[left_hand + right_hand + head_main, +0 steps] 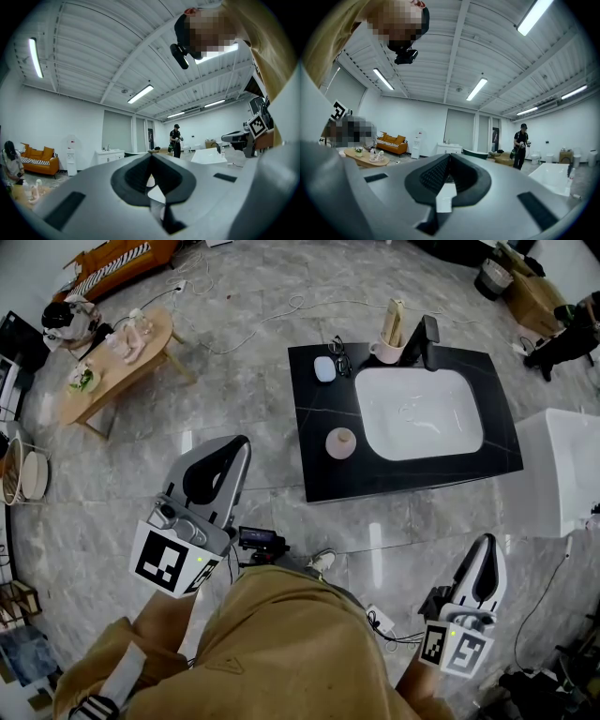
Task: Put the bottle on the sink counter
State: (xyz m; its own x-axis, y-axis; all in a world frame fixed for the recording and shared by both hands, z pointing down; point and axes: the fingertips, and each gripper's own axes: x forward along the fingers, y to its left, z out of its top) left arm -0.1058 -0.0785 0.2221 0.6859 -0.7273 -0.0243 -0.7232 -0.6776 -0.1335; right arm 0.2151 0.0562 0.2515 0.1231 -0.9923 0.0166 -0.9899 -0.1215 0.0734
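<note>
The left gripper (234,448) and right gripper (486,545) are held empty, jaws pressed together. What is judged the bottle (341,442), pale pink and round, is set near the black stone sink counter's (314,474) front-left corner; it could be knocked off by a careless pass.

**A wide hall fitted out with corners of a home**

A high ribbed white ceiling (459,42) with tube lights (476,89) spans one open room. On the marble floor (244,390) stand a lone black surface (314,413) with a white basin (422,413), a white tub (553,474), an orange sofa (40,157) and a wooden coffee table (103,390), with loose cables (319,303) between them.
</note>
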